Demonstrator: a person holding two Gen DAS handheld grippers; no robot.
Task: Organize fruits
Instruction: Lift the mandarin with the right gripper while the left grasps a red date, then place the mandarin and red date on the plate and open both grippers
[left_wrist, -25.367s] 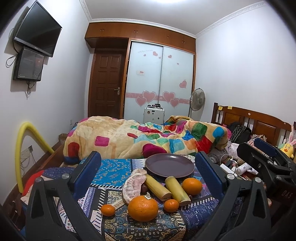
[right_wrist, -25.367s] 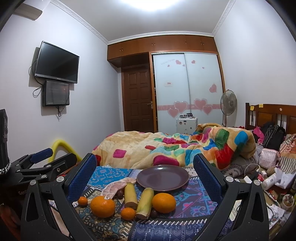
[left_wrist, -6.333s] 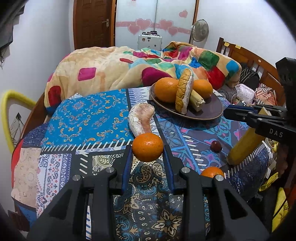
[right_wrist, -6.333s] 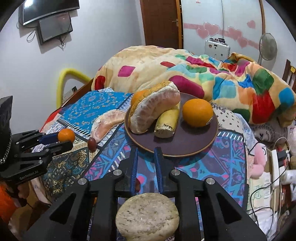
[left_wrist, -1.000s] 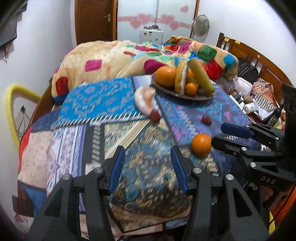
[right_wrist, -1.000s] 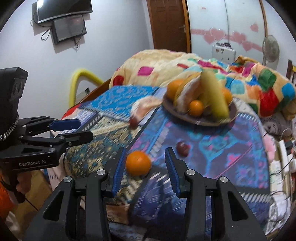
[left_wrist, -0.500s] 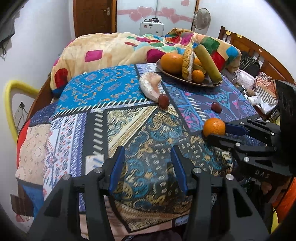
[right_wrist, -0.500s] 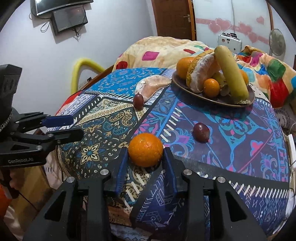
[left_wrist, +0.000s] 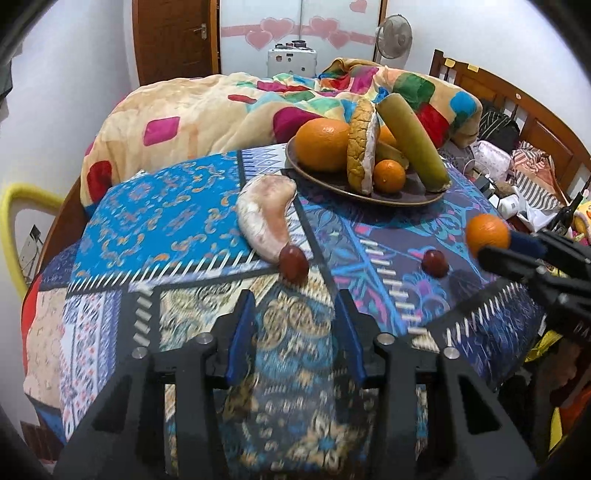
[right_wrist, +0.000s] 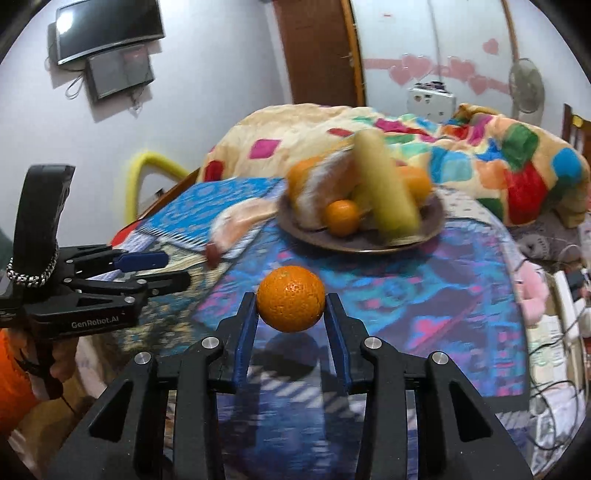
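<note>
My right gripper (right_wrist: 291, 302) is shut on a small orange (right_wrist: 291, 299) and holds it above the table; the orange also shows at the right of the left wrist view (left_wrist: 487, 230). The brown plate (left_wrist: 332, 184) at the back holds a big orange (left_wrist: 321, 144), a pomelo slice (left_wrist: 362, 140), a small orange (left_wrist: 388, 176) and a sugarcane stick (left_wrist: 412, 144). My left gripper (left_wrist: 295, 306) is open and empty, just short of a dark red date (left_wrist: 293, 260). A pomelo segment (left_wrist: 264, 214) and a second date (left_wrist: 435, 263) lie on the cloth.
The round table has a patterned blue cloth (left_wrist: 166, 206). Behind it lies a bed with a colourful quilt (left_wrist: 207, 110). A yellow tube (left_wrist: 14, 206) stands at the left. Clutter (left_wrist: 517, 199) lies to the right of the table.
My right gripper has lifted the small orange off the cloth and carried it towards the plate. My left gripper has moved forward, closer to the date and pomelo segment.
</note>
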